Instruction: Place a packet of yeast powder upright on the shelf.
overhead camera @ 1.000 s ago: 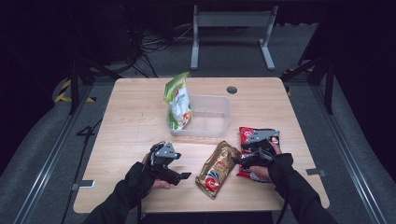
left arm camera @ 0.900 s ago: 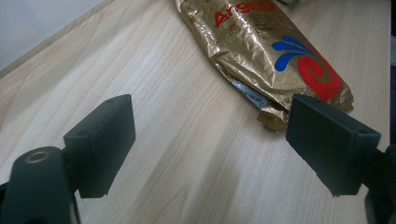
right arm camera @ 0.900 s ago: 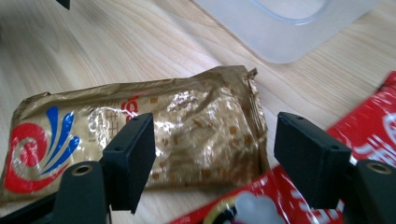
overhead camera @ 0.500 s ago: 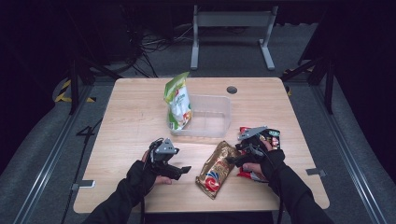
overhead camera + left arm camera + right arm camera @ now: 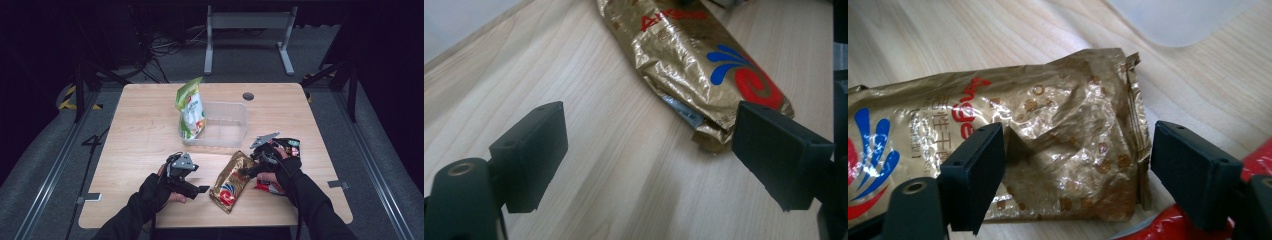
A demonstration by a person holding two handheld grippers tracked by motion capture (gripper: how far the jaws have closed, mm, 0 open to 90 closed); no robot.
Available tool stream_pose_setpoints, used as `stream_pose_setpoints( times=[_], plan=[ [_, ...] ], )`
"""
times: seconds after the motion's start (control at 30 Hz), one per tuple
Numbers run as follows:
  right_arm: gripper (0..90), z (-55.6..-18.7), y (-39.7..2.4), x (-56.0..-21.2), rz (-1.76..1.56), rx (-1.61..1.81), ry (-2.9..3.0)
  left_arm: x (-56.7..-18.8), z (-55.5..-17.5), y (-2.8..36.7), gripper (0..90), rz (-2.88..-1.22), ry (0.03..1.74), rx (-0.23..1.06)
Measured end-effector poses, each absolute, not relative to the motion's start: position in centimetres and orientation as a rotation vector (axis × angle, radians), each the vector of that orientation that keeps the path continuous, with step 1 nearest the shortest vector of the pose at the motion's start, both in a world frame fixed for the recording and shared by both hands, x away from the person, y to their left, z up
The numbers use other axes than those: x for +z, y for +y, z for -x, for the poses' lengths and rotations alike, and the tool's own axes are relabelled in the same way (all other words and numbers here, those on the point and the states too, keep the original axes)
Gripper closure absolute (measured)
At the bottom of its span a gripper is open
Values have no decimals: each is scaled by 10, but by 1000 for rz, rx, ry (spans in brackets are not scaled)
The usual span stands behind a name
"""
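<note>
High view shows one green snack bag [image 5: 190,111] already standing in our clear plastic bin [image 5: 226,127]; the gold snack bag [image 5: 231,181] lies flat on the wooden table [image 5: 140,125], unpacked. Our right gripper [image 5: 246,171] has just been opening, its wide jaws straddling the gold bag's top end without pinching. Our left gripper [image 5: 202,189] hovers beside it, jaws wide and empty.

A crinkled gold snack bag [image 5: 231,181] with a red-blue swirl lies flat on the wooden table [image 5: 140,140].
</note>
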State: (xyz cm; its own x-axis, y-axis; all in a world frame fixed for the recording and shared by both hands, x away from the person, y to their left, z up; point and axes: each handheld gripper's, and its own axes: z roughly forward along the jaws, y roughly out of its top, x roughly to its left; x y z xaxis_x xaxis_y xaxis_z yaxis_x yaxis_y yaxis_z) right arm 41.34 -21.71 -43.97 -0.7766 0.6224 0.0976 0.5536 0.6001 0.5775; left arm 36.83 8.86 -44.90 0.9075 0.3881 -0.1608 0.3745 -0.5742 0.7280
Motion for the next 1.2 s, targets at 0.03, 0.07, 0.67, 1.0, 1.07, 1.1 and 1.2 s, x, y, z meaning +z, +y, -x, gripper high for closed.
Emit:
stream_pose_setpoints(
  times=[0.03, 0.07, 0.67, 1.0, 1.07, 1.1, 1.2],
  plan=[
    [247, -413, -217, -440, -999, 920, 2712, -449, -368, 87, 158, -2241, 533, 15],
    [258, -413, -218, -440, -1005, 923, 2718, -450, -369, 84, 158, -2249, 530, 12],
    [843, -417, -229, -441, -1099, 969, 2697, -456, -385, 67, 150, -2249, 521, -103],
    [881, -409, -226, -429, -986, 1016, 2636, -455, -405, 46, 112, -2220, 540, -171],
    [883, -406, -224, -423, -947, 1047, 2609, -453, -410, 43, 108, -2204, 544, -178],
    [883, -405, -224, -421, -932, 1057, 2600, -453, -410, 43, 108, -2204, 544, -178],
    [883, -402, -221, -416, -891, 1093, 2575, -449, -418, 37, 109, -2162, 555, -203]
  ],
)
